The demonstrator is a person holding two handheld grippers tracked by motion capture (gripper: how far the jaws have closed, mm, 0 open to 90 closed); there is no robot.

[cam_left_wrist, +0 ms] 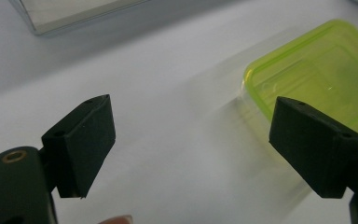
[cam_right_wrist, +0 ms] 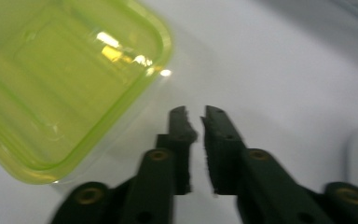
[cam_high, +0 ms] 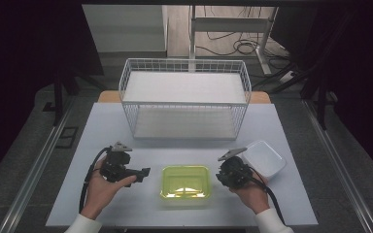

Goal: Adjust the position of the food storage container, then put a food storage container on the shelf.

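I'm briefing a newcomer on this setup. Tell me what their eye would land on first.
The bright green tub at the table's near middle stands out first, flanked by the left gripper, jaws wide open, and the right gripper, jaws nearly shut. Behind it, a white wire rack with two shelves stands at the far middle. A white tub sits at the right, beside the right gripper.

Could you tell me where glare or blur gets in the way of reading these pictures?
High view: sharp, with a bright band of glare on the green container. Right gripper view: motion-blurred, the right gripper soft-edged, glints on the container's rim. Left gripper view: the left gripper crisp, the table behind it hazy.
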